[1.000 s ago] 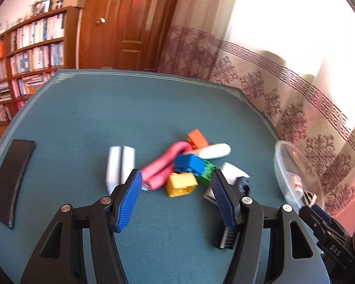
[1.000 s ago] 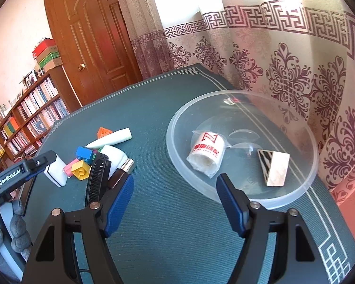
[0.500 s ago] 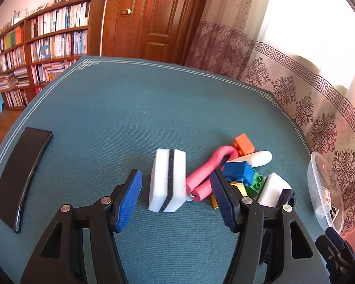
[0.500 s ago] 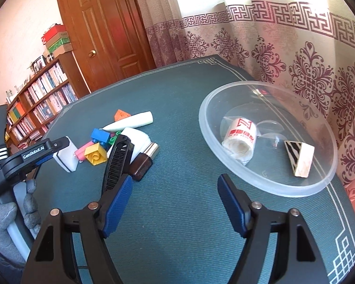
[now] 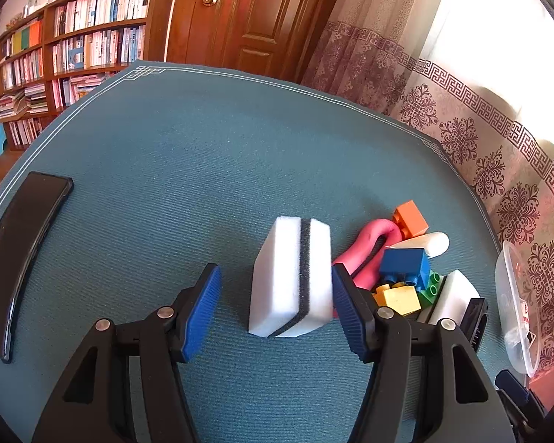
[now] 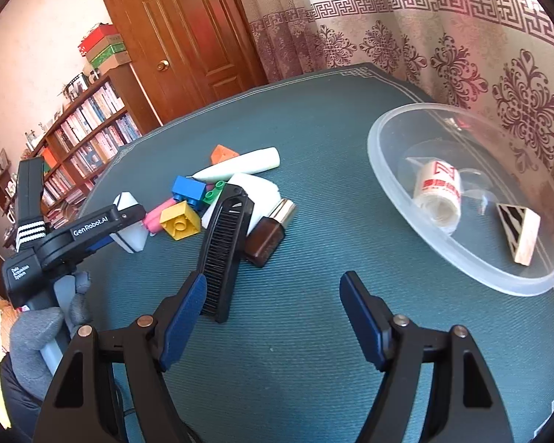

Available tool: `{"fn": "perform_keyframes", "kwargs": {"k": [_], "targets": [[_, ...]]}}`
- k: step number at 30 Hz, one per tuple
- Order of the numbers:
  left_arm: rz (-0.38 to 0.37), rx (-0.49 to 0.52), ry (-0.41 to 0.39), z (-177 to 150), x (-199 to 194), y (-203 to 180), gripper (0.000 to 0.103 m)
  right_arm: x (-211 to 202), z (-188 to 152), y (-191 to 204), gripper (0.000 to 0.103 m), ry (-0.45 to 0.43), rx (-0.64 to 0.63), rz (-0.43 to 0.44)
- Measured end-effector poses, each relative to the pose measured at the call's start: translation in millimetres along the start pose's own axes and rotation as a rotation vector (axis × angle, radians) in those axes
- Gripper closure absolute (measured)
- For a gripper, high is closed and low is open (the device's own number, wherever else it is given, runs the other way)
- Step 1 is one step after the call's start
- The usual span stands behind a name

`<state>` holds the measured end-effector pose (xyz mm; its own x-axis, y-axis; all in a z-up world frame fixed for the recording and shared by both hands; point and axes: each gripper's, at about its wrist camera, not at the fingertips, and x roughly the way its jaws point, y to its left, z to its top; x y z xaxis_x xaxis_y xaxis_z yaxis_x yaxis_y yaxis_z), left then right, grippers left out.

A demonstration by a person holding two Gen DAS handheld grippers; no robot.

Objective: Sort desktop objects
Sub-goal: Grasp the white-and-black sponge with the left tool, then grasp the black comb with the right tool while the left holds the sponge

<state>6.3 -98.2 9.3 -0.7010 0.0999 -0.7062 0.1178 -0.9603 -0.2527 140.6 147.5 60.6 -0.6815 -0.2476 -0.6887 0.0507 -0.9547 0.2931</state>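
Left tongs (image 5: 273, 306) shifted from brick pile to white sponge (image 5: 291, 277), jaws just narrowing, sponge between, left pad clear. Right tongs (image 6: 273, 313) agape over teal desk (image 6: 314, 332); comb (image 6: 223, 251) beside; bowl (image 6: 461, 258) beyond.

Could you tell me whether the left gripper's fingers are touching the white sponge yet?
Cannot tell. In the left wrist view the left finger stands clear of the white sponge, but the right finger overlaps its edge. The jaws have just been closing around it.
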Motion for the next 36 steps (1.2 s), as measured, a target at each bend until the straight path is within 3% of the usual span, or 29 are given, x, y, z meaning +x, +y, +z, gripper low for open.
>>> {"fn": "perform_keyframes", "kwargs": {"k": [1, 4, 12, 19, 29, 34, 36], "targets": [[-0.009, -0.004, 0.001, -0.3, 0.5, 1.3, 0.055, 1.8, 0.1, 0.7, 0.025, 0.006, 0.002, 0.005], [-0.075, -0.033, 0.002, -0.9, 0.0, 8.0, 0.067, 7.3, 0.5, 3.4, 0.025, 0.024, 0.009, 0.02], [-0.044, -0.054, -0.031, -1.0, -5.7, 11.2, 0.069, 21.8, 0.6, 24.4, 0.026, 0.061, -0.043, 0.074], [-0.035, -0.079, -0.025, 0.4, -2.4, 13.0, 0.069, 39.6, 2.8, 35.7, 0.048, 0.095, -0.067, 0.086], [-0.028, -0.076, -0.025, -1.6, -3.0, 13.0, 0.069, 57.8, 10.1, 40.6, 0.052, 0.091, -0.068, 0.053], [-0.025, -0.072, -0.026, -1.9, -2.7, 11.8, 0.069, 59.7, 11.4, 38.3, 0.065, 0.08, -0.073, 0.022], [-0.025, -0.072, -0.026, -1.9, -3.0, 11.7, 0.069, 58.3, 11.6, 36.6, 0.066, 0.08, -0.073, 0.022]]}}
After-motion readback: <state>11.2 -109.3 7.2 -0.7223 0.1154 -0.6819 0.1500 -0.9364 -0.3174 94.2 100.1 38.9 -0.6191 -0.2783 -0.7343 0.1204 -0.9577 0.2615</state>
